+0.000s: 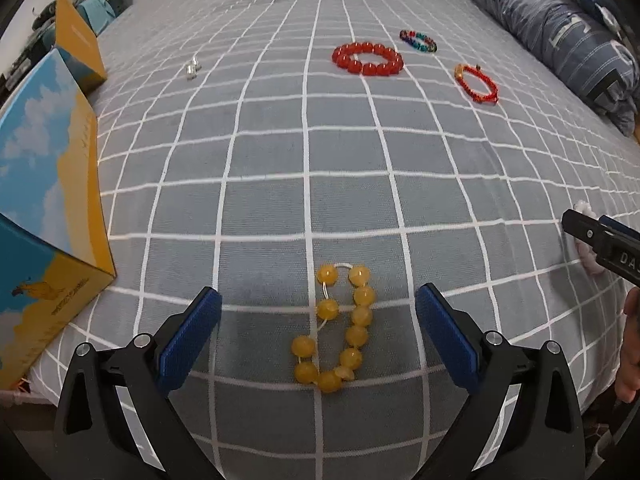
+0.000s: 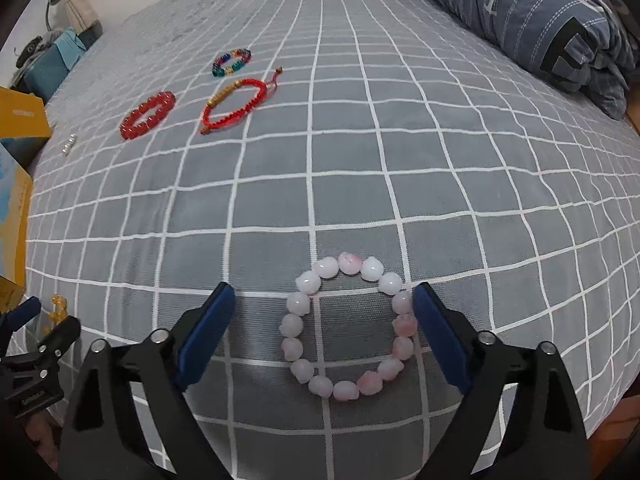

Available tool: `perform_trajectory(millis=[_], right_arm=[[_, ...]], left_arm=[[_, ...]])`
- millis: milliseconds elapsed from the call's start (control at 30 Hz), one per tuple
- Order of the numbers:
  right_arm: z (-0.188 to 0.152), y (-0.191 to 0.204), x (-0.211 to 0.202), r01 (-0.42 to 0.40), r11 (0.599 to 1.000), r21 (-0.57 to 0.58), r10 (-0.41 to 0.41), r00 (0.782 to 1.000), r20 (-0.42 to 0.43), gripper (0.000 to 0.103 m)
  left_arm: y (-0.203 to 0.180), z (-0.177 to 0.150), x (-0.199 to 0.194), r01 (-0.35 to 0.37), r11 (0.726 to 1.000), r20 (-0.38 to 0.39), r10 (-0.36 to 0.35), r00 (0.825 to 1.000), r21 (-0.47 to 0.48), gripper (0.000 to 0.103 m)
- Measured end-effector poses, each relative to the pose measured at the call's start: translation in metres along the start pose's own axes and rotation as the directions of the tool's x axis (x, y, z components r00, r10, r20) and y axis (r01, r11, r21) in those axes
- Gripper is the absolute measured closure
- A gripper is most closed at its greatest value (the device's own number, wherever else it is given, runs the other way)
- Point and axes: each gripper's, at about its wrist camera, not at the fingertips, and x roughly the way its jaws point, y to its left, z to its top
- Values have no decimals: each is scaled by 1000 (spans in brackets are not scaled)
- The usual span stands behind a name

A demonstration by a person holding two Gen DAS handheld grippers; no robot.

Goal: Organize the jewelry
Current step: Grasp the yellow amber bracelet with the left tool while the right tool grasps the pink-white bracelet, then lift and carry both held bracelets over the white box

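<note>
No piece of jewelry has been put away yet, as far as can be judged; all 6 visible pieces lie loose on the bed (image 1: 280, 160), which is covered with a grey checked sheet.

Left gripper (image 1: 318, 312): jaws spread wide, nothing held. The yellow bead bracelet (image 1: 336, 328) lies on the sheet between the 2 fingers, collapsed into a narrow loop, touching neither finger.

Right gripper (image 2: 324, 308): jaws spread wide, nothing held. The pink bead bracelet (image 2: 348, 328) lies in an open ring between the fingers, its right side just beside or touching the right finger; contact cannot be settled from this view.

Farther up the bed, well apart from both grippers, 3 more bracelets are grouped near one another: the red bead bracelet (image 1: 367, 59), the red cord bracelet (image 1: 476, 84) and the multicoloured bracelet (image 1: 418, 41). A small silver piece (image 1: 192, 68) lies alone toward the left edge; its kind is too small to tell.

At the left edge of the bed, a blue and yellow box (image 1: 48, 208) is seen, with its open yellow part (image 1: 78, 46) behind it. This is taken to be the intended container; its inside is not visible, so any contents cannot be recorded.

Progress is judged to be at the start: 2 bracelets are lined up for grasping, none lifted, and 4 further pieces are untouched.
</note>
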Motion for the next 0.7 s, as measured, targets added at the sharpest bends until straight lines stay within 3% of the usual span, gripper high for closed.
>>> perform_trajectory(millis=[133,233,300,367,400,700], right_arm=[[2,0,5,17,1000,3,-17,999,-29,33],[3,2,5,28,1000,-2,-28,999,-29,50],[5,3,6,39,999,-4,-39,999,-35,61],[5,4,4,49,999,0,-49,998,-38,83],[5,4,2,46,999,19,-45,998,-35,83],[4,6,-6,47,998,38,-46,999,-17,83]], left_arm=[[-2,1,1,7,1000,-20,-7,1000,10,19],[-2,0,0,14,1000,-33,-13,999,5,28],[0,0,-1,19,1000,-44,-19,999,2,46],[2,0,-3,20,1000,-48,-21,999,-2,74],[3,1,-5,16,1000,-49,-16,999,3,92],[11,1,-20,63,998,-17,-64,998,-29,94]])
